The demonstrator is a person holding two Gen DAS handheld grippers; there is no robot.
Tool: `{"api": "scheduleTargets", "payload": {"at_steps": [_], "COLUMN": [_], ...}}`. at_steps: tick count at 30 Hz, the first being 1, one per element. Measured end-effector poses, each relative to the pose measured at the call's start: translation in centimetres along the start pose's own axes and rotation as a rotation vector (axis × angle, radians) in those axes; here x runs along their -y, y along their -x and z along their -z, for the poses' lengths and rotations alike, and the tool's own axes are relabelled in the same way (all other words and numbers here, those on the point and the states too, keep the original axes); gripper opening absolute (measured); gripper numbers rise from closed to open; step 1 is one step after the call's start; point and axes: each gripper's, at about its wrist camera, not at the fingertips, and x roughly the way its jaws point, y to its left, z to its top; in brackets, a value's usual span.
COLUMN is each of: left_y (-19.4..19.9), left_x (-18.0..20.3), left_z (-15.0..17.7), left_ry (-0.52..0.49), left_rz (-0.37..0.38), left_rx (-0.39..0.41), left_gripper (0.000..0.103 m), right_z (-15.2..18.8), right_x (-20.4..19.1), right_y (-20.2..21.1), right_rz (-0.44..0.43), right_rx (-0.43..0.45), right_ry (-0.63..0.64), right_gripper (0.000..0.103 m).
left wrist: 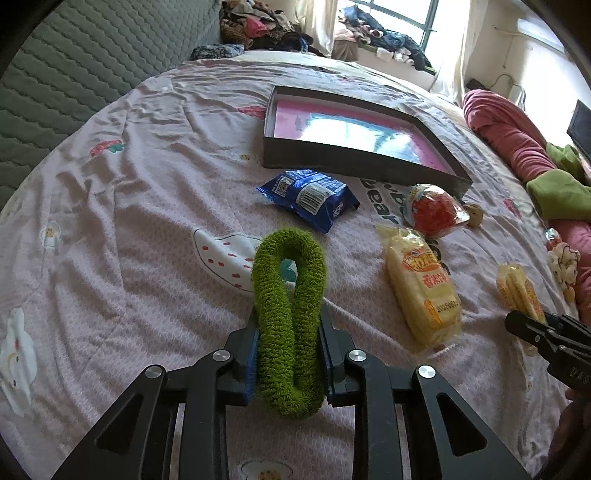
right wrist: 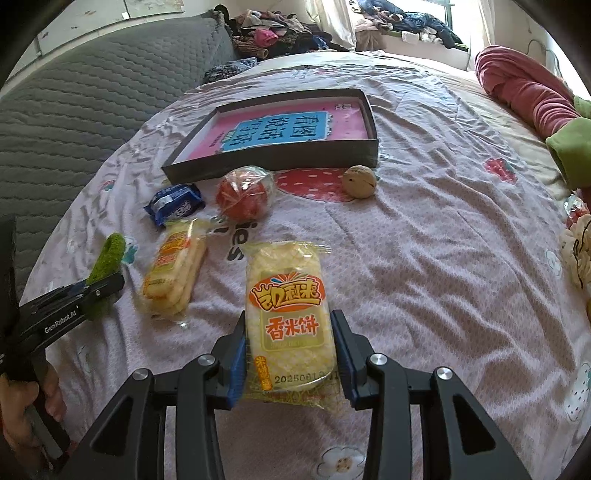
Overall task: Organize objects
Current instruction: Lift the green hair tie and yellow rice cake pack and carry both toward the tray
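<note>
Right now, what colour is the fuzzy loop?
Green, the fuzzy loop, clearest in the left wrist view.

Two rice-cracker packs (right wrist: pixel 173 269) (right wrist: pixel 290 321), one blue packet (right wrist: pixel 175 205), one walnut (right wrist: pixel 359 181), one box (right wrist: pixel 280 162)

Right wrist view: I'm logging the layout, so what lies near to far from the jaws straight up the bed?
rice cracker pack held in the right gripper → red mesh-wrapped ball → dark shallow box → clothes pile

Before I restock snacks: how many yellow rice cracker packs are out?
2. One pack is between the right claw fingers; the other pack lies on the bed left of it. More may be hidden.
</note>
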Motion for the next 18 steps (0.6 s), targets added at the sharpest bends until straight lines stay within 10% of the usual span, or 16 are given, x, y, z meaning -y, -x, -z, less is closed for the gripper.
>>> {"api": "scheduleTargets", "payload": {"at_steps": [18], "left_y": [5.6], "left_x": [0.0], "left_z": [0.8], "left_ry": [-0.012], "left_rz": [0.007], "left_rx": [0.055], "left_gripper": [0.027], "right_z": [1.1], "right_x": [-2.0], "right_y": [4.6], "right_rz": [-0.024], "right_rx": [0.049], "right_ry": [0.027], "right_gripper": [0.041]}}
